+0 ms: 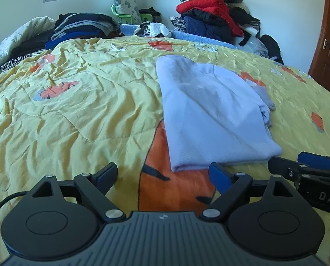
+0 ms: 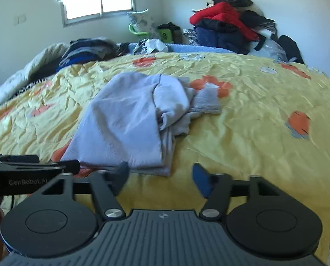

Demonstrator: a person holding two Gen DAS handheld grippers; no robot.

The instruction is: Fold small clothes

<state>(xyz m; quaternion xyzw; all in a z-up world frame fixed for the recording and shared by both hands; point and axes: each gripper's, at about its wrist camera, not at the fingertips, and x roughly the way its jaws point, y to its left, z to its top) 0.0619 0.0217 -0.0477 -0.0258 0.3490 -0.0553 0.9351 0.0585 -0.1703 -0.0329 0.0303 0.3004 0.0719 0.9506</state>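
Garment: lavender sweater (image 1: pixel 211 115) half-folded on yellow quilt (image 1: pixel 76 102), 12 o'clock of both tools | left gripper (image 1: pixel 162 175) jaws spread, empty | right gripper (image 2: pixel 160 178) jaws spread, empty, likely between folds

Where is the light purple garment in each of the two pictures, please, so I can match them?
Left wrist view: the light purple garment lies right of centre on the yellow bedspread.
Right wrist view: the garment lies left of centre, its rumpled end pointing right.
Shared landmark: the red jacket on the far clothes pile.
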